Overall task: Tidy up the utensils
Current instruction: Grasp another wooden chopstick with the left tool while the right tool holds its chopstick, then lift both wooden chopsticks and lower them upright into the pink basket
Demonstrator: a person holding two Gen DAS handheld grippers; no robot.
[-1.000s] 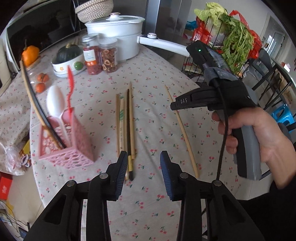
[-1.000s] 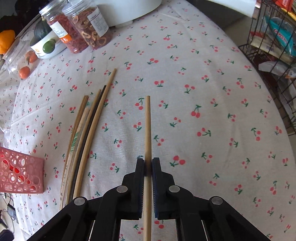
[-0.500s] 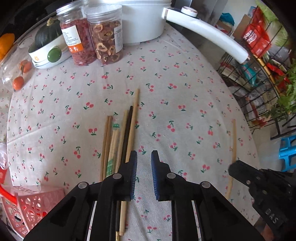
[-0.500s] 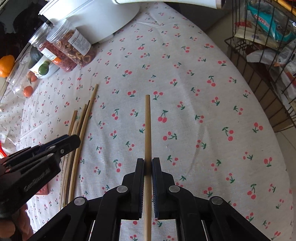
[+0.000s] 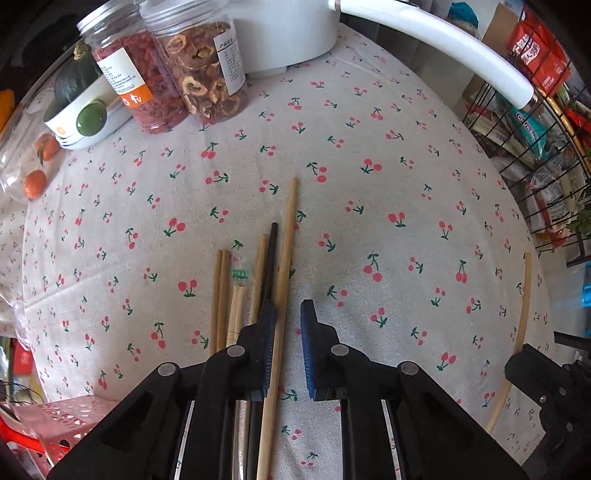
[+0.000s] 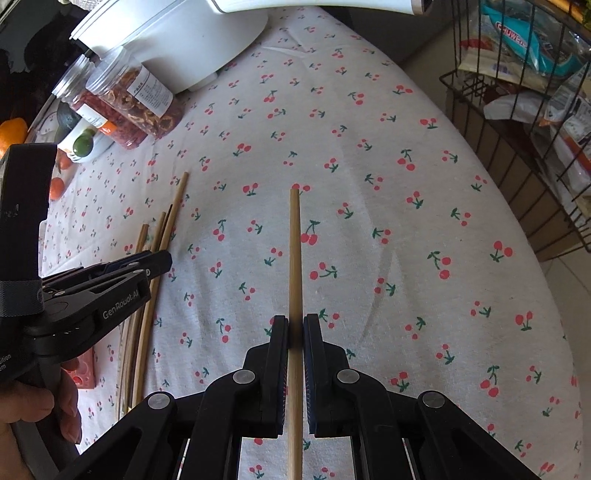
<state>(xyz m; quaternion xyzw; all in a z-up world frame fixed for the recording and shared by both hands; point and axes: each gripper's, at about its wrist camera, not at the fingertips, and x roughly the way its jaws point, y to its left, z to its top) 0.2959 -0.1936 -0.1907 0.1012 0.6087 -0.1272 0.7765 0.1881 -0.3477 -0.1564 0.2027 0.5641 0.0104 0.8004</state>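
Several chopsticks (image 5: 255,280) lie in a bundle on the cherry-print tablecloth (image 5: 369,166). My left gripper (image 5: 287,317) is open and low over the bundle; the longest light wooden chopstick (image 5: 286,258) runs between its jaws, close to the left one. My right gripper (image 6: 295,328) is shut on a single wooden chopstick (image 6: 294,251), which points forward over the cloth. That chopstick also shows in the left wrist view (image 5: 519,325) with the right gripper (image 5: 543,384) at the right edge. The left gripper (image 6: 147,264) shows at the left of the right wrist view, over the bundle (image 6: 162,236).
A pink perforated utensil basket (image 5: 62,421) stands at the lower left. Two jars of dried food (image 5: 177,66), a white pot (image 5: 288,33) with a long handle, a bowl with a squash (image 5: 81,99) and small oranges stand at the back. A wire rack with packets (image 6: 535,74) stands right of the table.
My left gripper has moved forward and down over the chopstick bundle, now straddling the longest one. My right gripper stays shut on its chopstick and has shifted slightly.
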